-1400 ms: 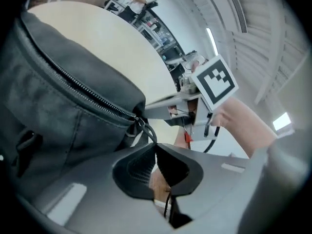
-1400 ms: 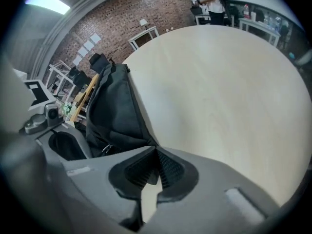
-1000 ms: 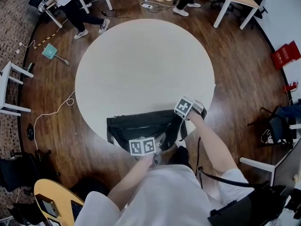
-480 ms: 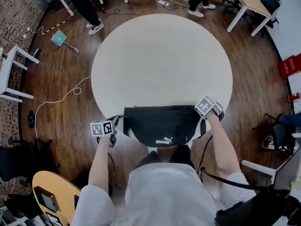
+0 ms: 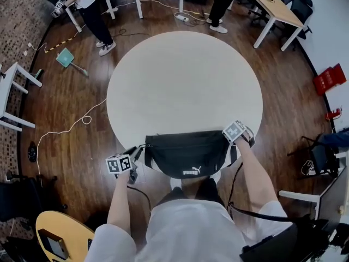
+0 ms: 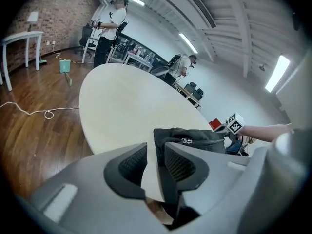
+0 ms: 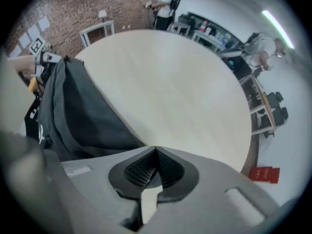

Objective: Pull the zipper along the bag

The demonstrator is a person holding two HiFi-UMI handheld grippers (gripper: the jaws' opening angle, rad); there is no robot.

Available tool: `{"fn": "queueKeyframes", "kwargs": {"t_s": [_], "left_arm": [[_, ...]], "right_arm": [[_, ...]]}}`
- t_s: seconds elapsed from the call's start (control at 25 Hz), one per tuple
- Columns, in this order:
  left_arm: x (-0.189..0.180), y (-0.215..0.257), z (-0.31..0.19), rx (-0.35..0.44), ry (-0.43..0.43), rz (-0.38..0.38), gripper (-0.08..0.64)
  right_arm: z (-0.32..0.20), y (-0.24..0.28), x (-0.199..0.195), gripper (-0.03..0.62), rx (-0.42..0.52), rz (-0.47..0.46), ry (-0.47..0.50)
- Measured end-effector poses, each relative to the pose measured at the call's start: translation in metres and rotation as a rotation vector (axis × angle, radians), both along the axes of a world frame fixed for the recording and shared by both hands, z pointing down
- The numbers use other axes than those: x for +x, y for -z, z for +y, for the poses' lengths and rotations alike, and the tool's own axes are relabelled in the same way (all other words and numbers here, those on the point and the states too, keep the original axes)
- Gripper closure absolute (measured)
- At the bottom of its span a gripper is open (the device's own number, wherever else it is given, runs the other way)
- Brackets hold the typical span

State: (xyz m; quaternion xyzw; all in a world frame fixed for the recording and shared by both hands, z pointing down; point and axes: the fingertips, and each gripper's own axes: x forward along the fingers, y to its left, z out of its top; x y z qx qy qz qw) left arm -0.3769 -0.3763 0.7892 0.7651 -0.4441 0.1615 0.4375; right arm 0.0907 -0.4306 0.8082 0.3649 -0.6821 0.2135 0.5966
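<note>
Grey left tongs point(image 6: 155, 154) are opening, with a gap between the pads and nothing pinched; only the table point(image 6: 122, 101) edge and a dark bit of the black bag point(image 5: 188, 154) show through; right tongs point(image 7: 156, 154) are squeezed tight by the bag's right end, with no cloth showing between them; the bag lies at the table's near edge; I think this is the letting-go step; next, check the zipper is all across, or catch the small shiny pull point(image 6: 185, 141) again.
</note>
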Motion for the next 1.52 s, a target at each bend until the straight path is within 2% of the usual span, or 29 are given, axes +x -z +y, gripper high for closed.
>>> {"fn": "queueKeyframes", "kwargs": {"t_s": [0.12,0.2,0.28,0.36,0.48,0.64,0.72,0.84,0.92,1.04,1.12,1.24,1.52], "left_arm": [[-0.011,0.020,0.009,0.050,-0.016,-0.009,0.426],[-0.012,0.037,0.012,0.096,-0.029,-0.025,0.421],[-0.010,0.056,0.014,0.154,-0.034,-0.045,0.417],[-0.006,0.079,0.020,0.216,-0.025,-0.069,0.464],[0.013,0.120,0.035,0.328,-0.001,-0.083,0.515],[0.066,0.183,0.068,0.491,0.040,-0.040,0.543],[0.108,0.213,0.095,0.564,0.043,0.000,0.543],[0.177,0.248,0.149,0.663,0.035,0.023,0.543],[0.221,0.268,0.190,0.731,0.042,-0.018,0.543],[0.272,0.288,0.249,0.810,0.072,-0.108,0.543],[0.292,0.296,0.279,0.826,0.092,-0.139,0.543],[0.313,0.311,0.313,0.842,0.077,-0.149,0.543],[0.336,0.329,0.347,0.903,0.038,-0.200,0.543]], "right_arm": [[0.004,0.032,0.005,0.600,0.111,-0.068,-0.164],[0.006,0.055,0.002,0.600,0.192,-0.131,-0.218],[0.004,0.085,0.000,0.600,0.309,-0.162,-0.222],[0.017,0.111,-0.010,0.600,0.375,-0.211,-0.222],[0.052,0.144,-0.040,0.600,0.442,-0.366,-0.213],[0.110,0.191,-0.070,0.600,0.545,-0.597,-0.221],[0.147,0.210,-0.071,0.600,0.590,-0.667,-0.186],[0.207,0.239,-0.063,0.600,0.668,-0.725,-0.090],[0.247,0.261,-0.049,0.600,0.735,-0.774,-0.058],[0.300,0.285,-0.024,0.600,0.831,-0.813,-0.060],[0.328,0.296,-0.017,0.601,0.863,-0.816,-0.042],[0.366,0.308,-0.021,0.601,0.875,-0.831,-0.001],[0.420,0.334,-0.028,0.600,0.933,-0.835,0.035]]}}
